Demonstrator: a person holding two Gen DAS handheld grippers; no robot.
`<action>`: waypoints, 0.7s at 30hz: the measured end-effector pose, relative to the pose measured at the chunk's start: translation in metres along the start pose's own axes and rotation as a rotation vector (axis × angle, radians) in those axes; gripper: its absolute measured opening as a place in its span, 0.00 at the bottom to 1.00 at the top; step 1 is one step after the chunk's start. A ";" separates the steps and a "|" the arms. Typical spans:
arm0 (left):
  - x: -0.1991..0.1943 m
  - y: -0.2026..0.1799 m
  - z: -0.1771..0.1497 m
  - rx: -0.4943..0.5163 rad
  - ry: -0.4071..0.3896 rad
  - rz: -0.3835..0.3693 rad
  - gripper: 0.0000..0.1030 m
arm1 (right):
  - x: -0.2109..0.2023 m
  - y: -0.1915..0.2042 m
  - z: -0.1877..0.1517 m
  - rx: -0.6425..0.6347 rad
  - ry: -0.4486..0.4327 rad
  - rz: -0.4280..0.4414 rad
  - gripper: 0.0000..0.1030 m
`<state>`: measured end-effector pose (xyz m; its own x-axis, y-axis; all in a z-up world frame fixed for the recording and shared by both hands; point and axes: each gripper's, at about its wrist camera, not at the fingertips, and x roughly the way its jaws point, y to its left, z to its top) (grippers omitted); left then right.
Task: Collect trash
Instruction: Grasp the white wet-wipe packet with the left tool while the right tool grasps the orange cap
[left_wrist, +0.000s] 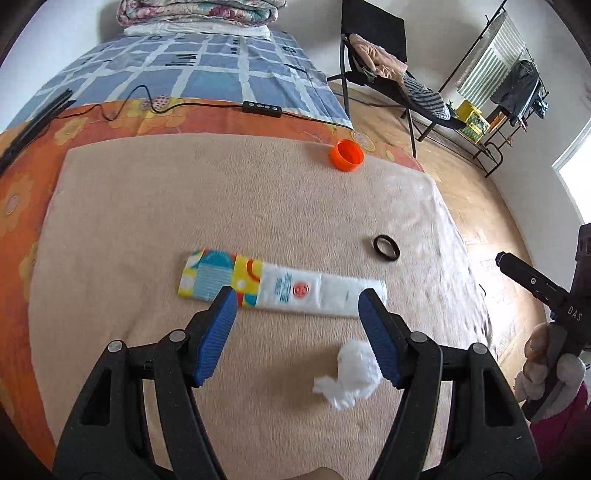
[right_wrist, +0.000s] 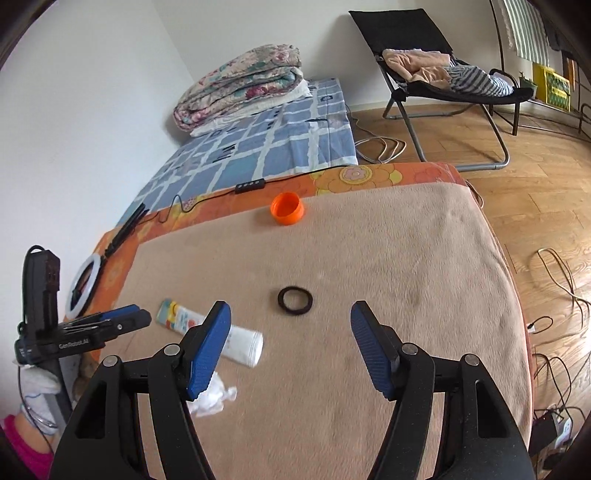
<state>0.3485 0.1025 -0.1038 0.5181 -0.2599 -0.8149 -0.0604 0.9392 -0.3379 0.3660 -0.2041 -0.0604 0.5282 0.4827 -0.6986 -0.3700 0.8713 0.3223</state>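
Lying flat, wrapper (left_wrist: 282, 290) shows colourful, white print.

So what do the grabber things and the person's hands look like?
Both the left gripper and right gripper are black plastic clamps with silver rivets and ribbed blue pads. One has "GenRobot.AI" printed in white. The hand has a pink sleeve.

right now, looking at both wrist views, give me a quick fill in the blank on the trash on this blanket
1. The bottle cap near the blanket's far edge is coloured ____.
2. The black ring lies flat on the ____ blanket.
3. Both the left tongs and the right tongs are ____, holding nothing.
4. The crumpled white tissue lies nearer the camera than the long flat ____.

Missing words: orange; beige; open; wrapper
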 end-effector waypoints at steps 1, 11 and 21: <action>0.012 0.002 0.008 0.011 0.016 -0.003 0.68 | 0.012 -0.003 0.008 0.014 0.003 0.007 0.65; 0.094 0.016 0.041 0.144 0.212 -0.095 0.68 | 0.116 -0.015 0.058 0.096 0.040 0.062 0.65; 0.065 -0.009 0.004 0.452 0.277 -0.059 0.74 | 0.168 -0.005 0.080 0.082 0.053 0.022 0.58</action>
<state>0.3858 0.0779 -0.1518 0.2614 -0.3075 -0.9149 0.3674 0.9082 -0.2003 0.5175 -0.1207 -0.1285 0.4789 0.4985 -0.7226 -0.3164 0.8658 0.3877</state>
